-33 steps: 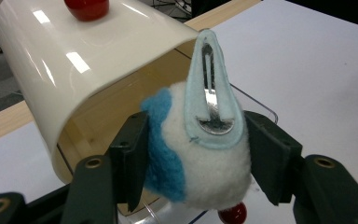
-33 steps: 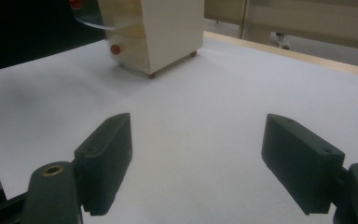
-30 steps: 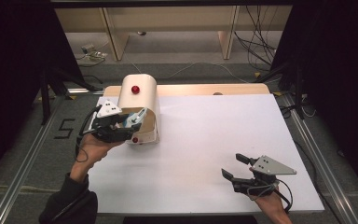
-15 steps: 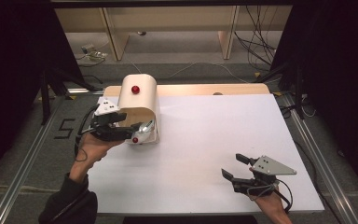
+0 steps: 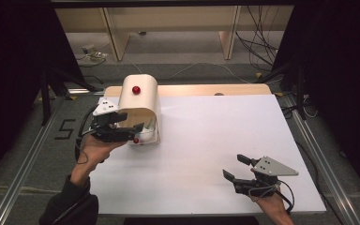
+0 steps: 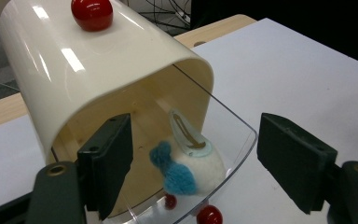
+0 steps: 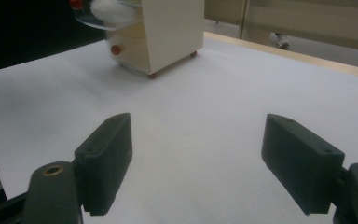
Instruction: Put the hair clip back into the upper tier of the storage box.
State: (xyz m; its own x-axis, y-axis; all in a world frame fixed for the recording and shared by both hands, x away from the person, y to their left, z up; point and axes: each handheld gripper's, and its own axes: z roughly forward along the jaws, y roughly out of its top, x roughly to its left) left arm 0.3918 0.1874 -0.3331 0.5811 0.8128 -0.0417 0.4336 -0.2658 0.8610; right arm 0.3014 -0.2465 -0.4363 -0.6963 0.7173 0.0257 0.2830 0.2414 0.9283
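The toy (image 6: 191, 170), white with blue tufts, lies in the bread box (image 5: 140, 101) behind its raised clear lid (image 6: 223, 140), at ten o'clock on the tabletop (image 5: 215, 140). Our left claw (image 6: 193, 163) stands at the box mouth; its jaws have just been opening, wide apart now, gripping nothing. We judge the step is reaching in: we should go under the lid edge, straddle the toy, and close gently. Our right claw (image 5: 239, 168) rests open and empty at five o'clock.

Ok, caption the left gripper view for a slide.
Left gripper open before a cream box, plush toy behind its clear door.
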